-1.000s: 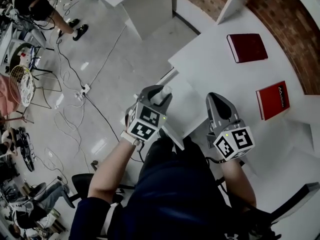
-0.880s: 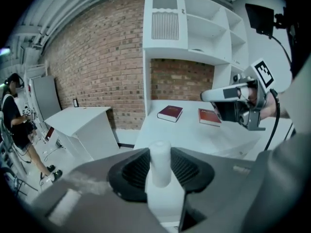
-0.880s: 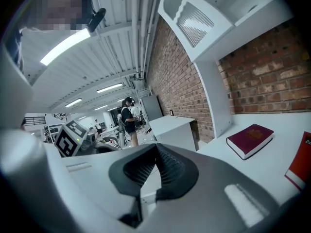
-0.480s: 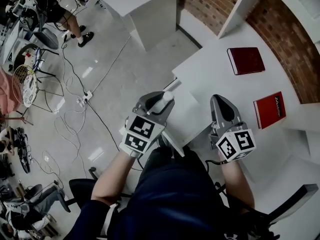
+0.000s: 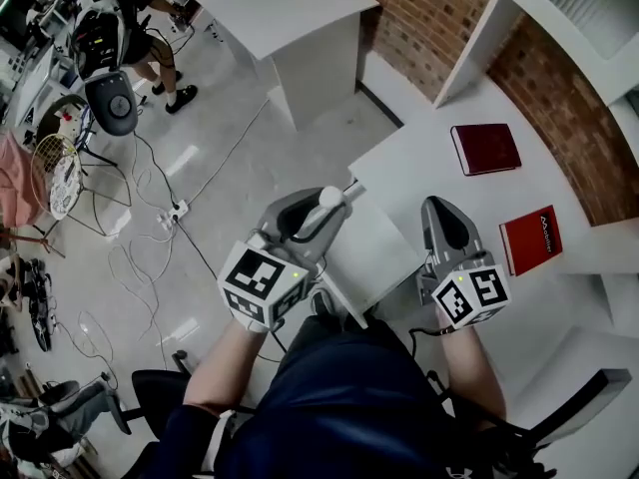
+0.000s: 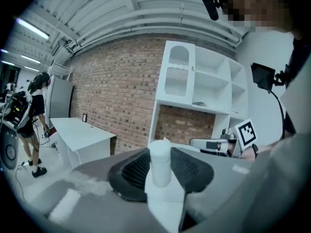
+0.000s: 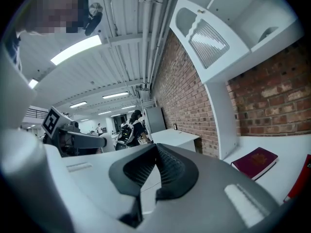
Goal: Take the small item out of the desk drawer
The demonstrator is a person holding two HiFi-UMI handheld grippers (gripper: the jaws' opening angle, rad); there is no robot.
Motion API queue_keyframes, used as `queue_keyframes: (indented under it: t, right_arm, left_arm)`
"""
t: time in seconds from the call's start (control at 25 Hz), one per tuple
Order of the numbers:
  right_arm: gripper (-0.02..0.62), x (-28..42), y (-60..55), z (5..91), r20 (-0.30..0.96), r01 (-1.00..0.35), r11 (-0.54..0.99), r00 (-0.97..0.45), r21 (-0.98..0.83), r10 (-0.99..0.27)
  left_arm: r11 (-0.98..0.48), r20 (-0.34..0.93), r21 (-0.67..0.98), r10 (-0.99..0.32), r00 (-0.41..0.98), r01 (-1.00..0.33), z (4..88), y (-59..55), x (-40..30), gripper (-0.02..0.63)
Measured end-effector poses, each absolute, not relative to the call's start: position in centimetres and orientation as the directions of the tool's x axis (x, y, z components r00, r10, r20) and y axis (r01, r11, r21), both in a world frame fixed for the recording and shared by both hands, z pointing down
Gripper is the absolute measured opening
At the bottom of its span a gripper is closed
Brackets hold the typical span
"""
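floor (image 5: 230,138): pale and glossy at our left, with a power strip (image 5: 178,210) lying on it.
bench (image 5: 429,158): white, set against a brick wall (image 5: 439,18); we sit at its near edge.
second bench (image 5: 280,3): white, further along the same wall, well apart from ours.
drawer (image 5: 374,238): white, and it appears pulled out of the bench toward us, between our two tongs. We see only a plain white surface there and cannot tell whether anything lies in it.
dark red book (image 5: 485,149): flat on the bench top, near the wall.
red book (image 5: 531,239): flat on the bench top, just to the right of our right tongs.
left tongs (image 5: 318,210): clamped on the small item and held over the drawer's left side, tips pointing away from us.
right tongs (image 5: 440,211): pressed together with nothing between them, at the drawer's right side.
small item (image 6: 160,161): a white cylinder with a rounded top. It stands upright between the ribbed pads (image 6: 136,171) of the left tongs, its top poking past their tips. In the head view it sits at the drawer's far left corner, well apart from the right tongs.
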State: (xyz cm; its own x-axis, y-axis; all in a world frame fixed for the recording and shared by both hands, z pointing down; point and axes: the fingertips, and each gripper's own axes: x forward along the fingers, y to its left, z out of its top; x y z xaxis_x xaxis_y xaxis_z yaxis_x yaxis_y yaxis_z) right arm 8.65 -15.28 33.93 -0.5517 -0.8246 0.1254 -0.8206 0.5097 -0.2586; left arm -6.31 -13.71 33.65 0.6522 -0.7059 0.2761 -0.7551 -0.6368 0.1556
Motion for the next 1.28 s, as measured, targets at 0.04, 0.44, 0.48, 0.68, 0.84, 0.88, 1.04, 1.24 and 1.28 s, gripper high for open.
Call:
queue_keyframes:
  t: [0.04,0.44,0.48,0.68,0.84,0.88,1.04,1.24,1.28]
  right_arm:
    - [0.003,8.6,-15.3,33.4,0.117,-0.820,0.513,-0.552,-0.254,-0.826]
    - [0.003,8.1,-15.0,29.0,0.029,-0.814,0.532,-0.553,-0.234,-0.833]
    - [0.003,8.0,-14.8,28.7,0.022,-0.813,0.533,-0.553,-0.234,-0.833]
    - [0.003,7.5,-14.1,27.1,-0.009,-0.808,0.541,-0.554,-0.232,-0.832]
    - [0.003,7.5,-13.7,26.0,-0.033,-0.800,0.546,-0.556,-0.250,-0.830]
    - [0.003,7.5,-13.6,25.8,-0.038,-0.798,0.547,-0.557,-0.252,-0.830]
    - [0.003,7.6,-13.1,25.2,-0.052,-0.793,0.548,-0.556,-0.264,-0.830]
    - [0.003,8.2,-12.8,25.2,-0.053,-0.795,0.540,-0.548,-0.278,-0.835]
    - [0.003,8.3,-12.8,25.2,-0.052,-0.795,0.538,-0.547,-0.280,-0.835]
  left_arm:
    - [-0.637,0.254,0.167,-0.710,0.657,-0.753,32.9,-13.6,-6.5,0.141]
    - [-0.639,-0.009,0.363,-0.730,0.683,-0.679,26.4,-12.2,-7.8,0.141]
    - [-0.642,-0.027,0.371,-0.730,0.683,-0.671,25.9,-12.0,-7.9,0.141]
    - [-0.647,-0.078,0.399,-0.729,0.679,-0.649,24.7,-11.1,-8.5,0.141]
    - [-0.651,-0.141,0.470,-0.722,0.677,-0.596,23.9,-11.0,-8.7,0.141]
    - [-0.650,-0.156,0.490,-0.720,0.676,-0.580,23.8,-10.9,-8.7,0.141]
    - [-0.640,-0.203,0.571,-0.717,0.667,-0.514,23.9,-10.9,-9.2,0.141]
    - [-0.609,-0.229,0.649,-0.727,0.648,-0.455,24.8,-11.1,-9.7,0.141]
    - [-0.601,-0.222,0.655,-0.732,0.644,-0.458,25.1,-11.2,-9.8,0.141]
